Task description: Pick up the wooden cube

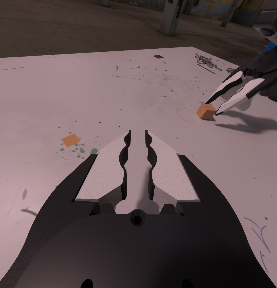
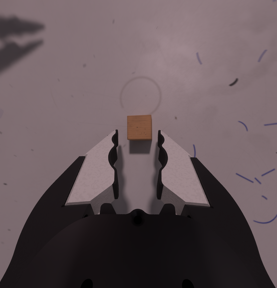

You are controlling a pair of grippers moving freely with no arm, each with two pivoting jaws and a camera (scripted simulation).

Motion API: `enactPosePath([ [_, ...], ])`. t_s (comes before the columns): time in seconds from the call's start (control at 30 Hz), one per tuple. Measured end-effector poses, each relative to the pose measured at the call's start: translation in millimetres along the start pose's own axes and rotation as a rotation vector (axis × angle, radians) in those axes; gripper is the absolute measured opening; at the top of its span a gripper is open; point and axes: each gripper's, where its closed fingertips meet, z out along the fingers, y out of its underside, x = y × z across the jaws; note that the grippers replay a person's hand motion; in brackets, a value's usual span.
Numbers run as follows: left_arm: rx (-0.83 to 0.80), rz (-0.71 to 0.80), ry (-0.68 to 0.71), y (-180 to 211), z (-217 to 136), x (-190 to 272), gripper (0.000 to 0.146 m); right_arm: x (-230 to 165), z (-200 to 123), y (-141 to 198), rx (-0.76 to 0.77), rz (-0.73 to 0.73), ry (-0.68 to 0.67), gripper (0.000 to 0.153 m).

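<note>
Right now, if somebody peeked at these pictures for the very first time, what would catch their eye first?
Probably the small orange-brown wooden cube, sitting alone on the pale, scribbled-on table, just ahead of the open right claw, whose white-and-black fingers point at either side of it without touching. Next, the flat orange square patch among green paint spots, to the left of the open, empty left claw.

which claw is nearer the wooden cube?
Right. The right claw is open with its tips flanking the wooden cube; the left claw sits far off, open.
</note>
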Motion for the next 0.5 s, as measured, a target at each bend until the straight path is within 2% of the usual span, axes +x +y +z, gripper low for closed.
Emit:
enactPosePath([
  [0.07,-0.004,0.000,0.002,0.5,0.2,0.4,0.018,-1.9,10.7,6.8,-0.086,-0.088,0.054,0.053],
  [0.13,0.002,0.001,0.000,-0.1,-0.4,0.2,0.018,-1.3,14.8,5.8,-0.101,-0.110,0.084,0.052],
  [0.23,0.005,-0.008,0.000,-0.4,-0.9,-0.5,0.018,6.6,13.7,4.8,-0.110,-0.078,0.113,0.034],
  [0.27,0.004,-0.010,0.001,-0.3,-0.8,-0.6,0.018,9.0,12.4,4.6,-0.108,-0.072,0.120,0.034],
  [0.33,0.004,-0.010,0.001,-0.2,-0.8,-0.5,0.018,15.0,7.9,0.7,-0.078,-0.078,0.147,0.034],
  [0.5,0.001,-0.009,0.001,0.1,-0.6,-0.4,0.018,52.5,-6.6,-23.0,0.064,-0.047,0.341,0.034],
])
